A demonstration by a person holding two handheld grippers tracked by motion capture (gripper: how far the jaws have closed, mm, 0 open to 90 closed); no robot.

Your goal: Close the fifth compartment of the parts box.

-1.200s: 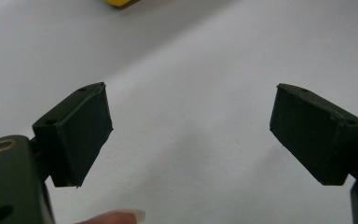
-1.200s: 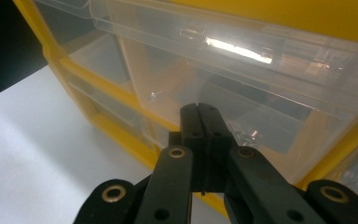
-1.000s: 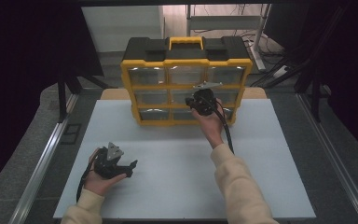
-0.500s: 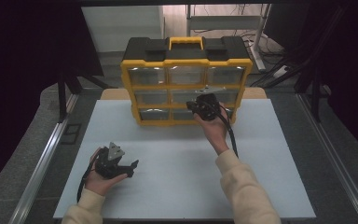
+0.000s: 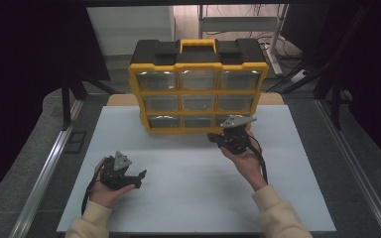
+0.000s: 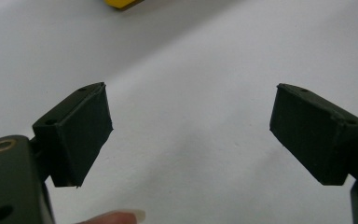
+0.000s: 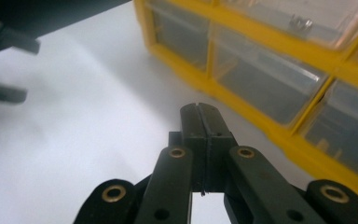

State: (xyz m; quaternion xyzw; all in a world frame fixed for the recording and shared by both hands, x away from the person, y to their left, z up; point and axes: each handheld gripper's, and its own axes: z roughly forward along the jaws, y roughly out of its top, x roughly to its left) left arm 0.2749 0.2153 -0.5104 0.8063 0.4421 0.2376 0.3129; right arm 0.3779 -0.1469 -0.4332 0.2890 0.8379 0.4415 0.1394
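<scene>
The drawer organizer (image 5: 198,87) stands upright at the far edge of the table (image 5: 193,198), its nine clear drawers facing me, all pushed in. A second ago I had the right gripper (image 5: 216,138) up against the middle drawer row; it now sits lower and further right, just off the bottom right drawer (image 5: 233,120) and touching nothing. Its jaws are pressed fully together and empty. I judge this a reposition toward a drawer front, with no pull begun. The left gripper (image 5: 140,177) rests near the table's front left, well apart from the organizer, jaws spread wide, nothing between them.
</scene>
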